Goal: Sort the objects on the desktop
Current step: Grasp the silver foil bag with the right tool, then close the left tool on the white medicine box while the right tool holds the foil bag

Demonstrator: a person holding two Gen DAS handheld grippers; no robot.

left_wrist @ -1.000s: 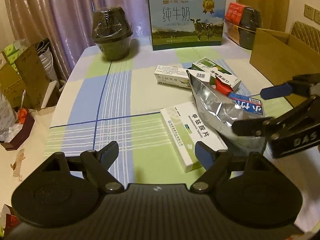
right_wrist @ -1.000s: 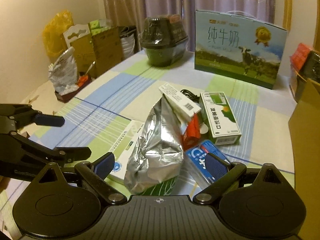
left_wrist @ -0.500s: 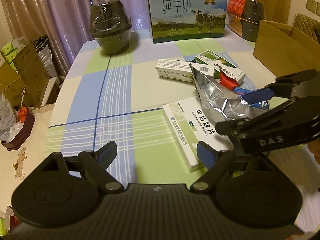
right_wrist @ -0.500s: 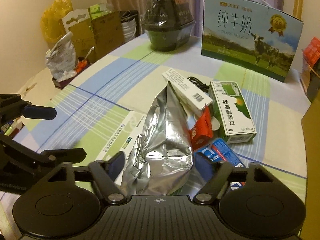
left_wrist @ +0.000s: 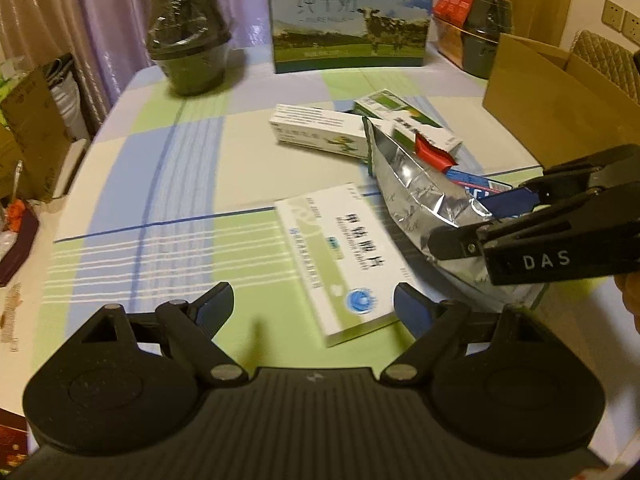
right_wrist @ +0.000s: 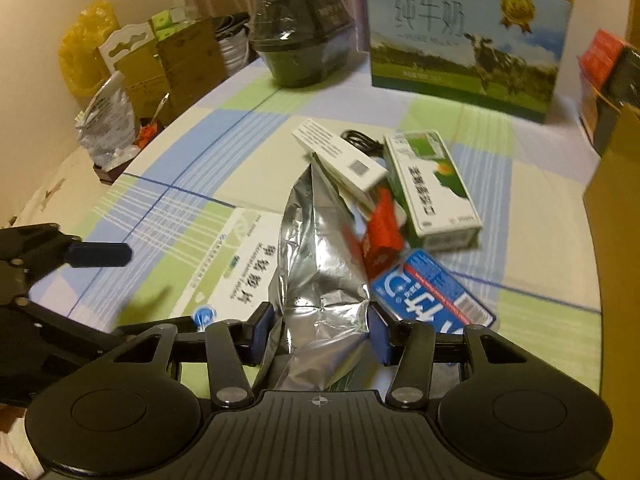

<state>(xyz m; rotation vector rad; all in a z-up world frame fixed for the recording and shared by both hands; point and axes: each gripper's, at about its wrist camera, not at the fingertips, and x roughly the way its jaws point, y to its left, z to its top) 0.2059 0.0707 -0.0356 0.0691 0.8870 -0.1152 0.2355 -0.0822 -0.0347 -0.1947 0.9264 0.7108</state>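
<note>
right gripper has its pads either side of the foil bag, touching or nearly so; can't tell if clamped; bag lies mid-table, white box at its 9 o'clock, blue pack at 3; left gripper spread wide, empty, over the white box's near end; milk carton at 12 o'clock.

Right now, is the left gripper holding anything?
No, the left gripper is open over the tablecloth, with nothing between its fingers and the white and green medicine box lying beside it.
</note>
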